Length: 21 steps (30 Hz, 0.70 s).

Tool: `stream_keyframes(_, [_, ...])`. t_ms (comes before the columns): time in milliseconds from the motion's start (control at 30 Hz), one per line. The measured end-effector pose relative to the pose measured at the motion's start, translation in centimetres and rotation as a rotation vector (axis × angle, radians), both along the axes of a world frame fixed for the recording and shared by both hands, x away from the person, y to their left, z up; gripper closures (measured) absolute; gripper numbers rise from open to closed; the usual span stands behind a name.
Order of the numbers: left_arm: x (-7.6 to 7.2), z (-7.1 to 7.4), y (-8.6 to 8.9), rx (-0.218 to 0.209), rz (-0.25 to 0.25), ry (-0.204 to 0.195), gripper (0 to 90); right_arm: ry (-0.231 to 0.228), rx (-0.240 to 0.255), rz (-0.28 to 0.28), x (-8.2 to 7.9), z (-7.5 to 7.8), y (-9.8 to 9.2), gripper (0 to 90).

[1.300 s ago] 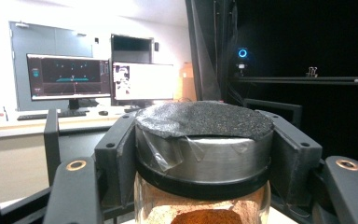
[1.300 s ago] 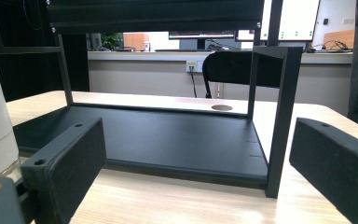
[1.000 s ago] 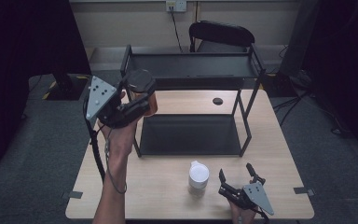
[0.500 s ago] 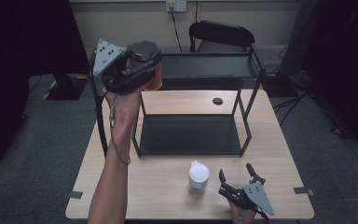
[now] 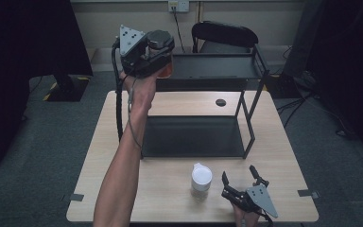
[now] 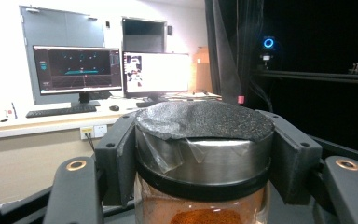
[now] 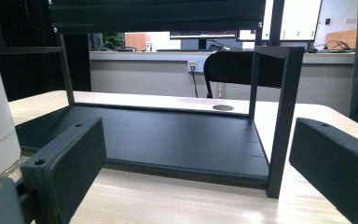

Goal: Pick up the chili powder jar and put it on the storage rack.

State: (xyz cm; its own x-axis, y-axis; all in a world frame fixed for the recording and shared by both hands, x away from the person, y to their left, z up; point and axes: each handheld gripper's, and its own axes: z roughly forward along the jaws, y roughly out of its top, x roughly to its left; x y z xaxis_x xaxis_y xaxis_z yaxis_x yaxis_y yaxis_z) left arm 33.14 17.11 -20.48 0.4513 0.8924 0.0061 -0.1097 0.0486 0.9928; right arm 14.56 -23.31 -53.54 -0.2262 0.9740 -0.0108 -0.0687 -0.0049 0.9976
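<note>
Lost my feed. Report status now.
Left gripper shut on jar, raised at the shelf's top tier. Right gripper open, empty, beside white bottle. Nothing in the way.

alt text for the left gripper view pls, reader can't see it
The left gripper grips a jar by its silver lid between two black jaws; a dark gritty pad covers the lid top and orange-brown powder shows through the glass below. Behind it, a desk carries two lit monitors and a keyboard, with black curtain to the right.
</note>
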Motion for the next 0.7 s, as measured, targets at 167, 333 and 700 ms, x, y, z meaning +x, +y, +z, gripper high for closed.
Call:
stream_keyframes(167, [1.3,-0.5,-0.2,-0.003,0.016,0.022,35.2,0.000,0.000,0.001,0.0,0.0,0.0,2.8])
stream_keyframes(333, [1.9,-1.0,-0.4,-0.015,0.035,0.035,35.2,0.002,0.000,0.002,0.0,0.0,0.0,2.8])
stream_keyframes(700, [2.1,-1.7,-0.9,0.002,0.041,0.024,35.1,0.000,0.001,0.002,0.0,0.0,0.0,2.9])
